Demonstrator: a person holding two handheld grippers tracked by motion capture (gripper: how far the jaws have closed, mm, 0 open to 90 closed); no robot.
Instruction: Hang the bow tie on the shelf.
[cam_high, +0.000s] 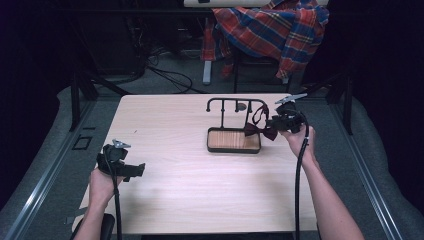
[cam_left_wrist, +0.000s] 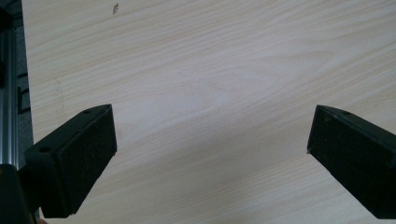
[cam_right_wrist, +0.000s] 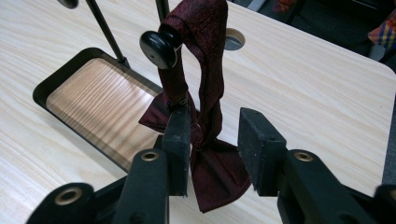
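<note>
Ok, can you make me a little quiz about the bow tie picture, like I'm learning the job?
1. True or false: the dark red bow tie hangs by its strap from a knob of the black stand.
2. Which hand-held gripper has the bow tie between its jaws? A) left hand-held gripper B) right hand-held gripper
3. Fill in: the stand rises from a black tray with a ____ bottom.

Key:
1. True.
2. B. Its jaws stand apart around the tie; only one pad seems to touch it. The left one is open over bare table.
3. Wooden.
</note>
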